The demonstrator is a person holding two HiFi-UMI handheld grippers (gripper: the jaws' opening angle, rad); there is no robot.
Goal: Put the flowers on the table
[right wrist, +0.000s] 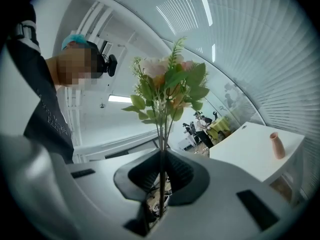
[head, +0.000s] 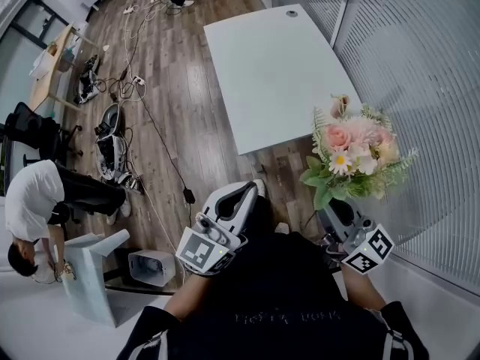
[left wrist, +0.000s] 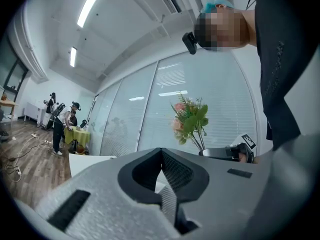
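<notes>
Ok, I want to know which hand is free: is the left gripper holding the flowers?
No, the left gripper has its jaws shut on nothing, while the flowers stand clamped by their stems in the right gripper.

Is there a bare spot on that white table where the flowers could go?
Nearly the whole white table is bare, from its near edge to the round cap at the far end. A pink vase stands near one edge. The floor left of it is crowded with cables.

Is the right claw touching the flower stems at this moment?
Touching. The right gripper view shows the right claw shut on the thin stems of the flowers; the stems pass straight through it with no gap on either side.
</notes>
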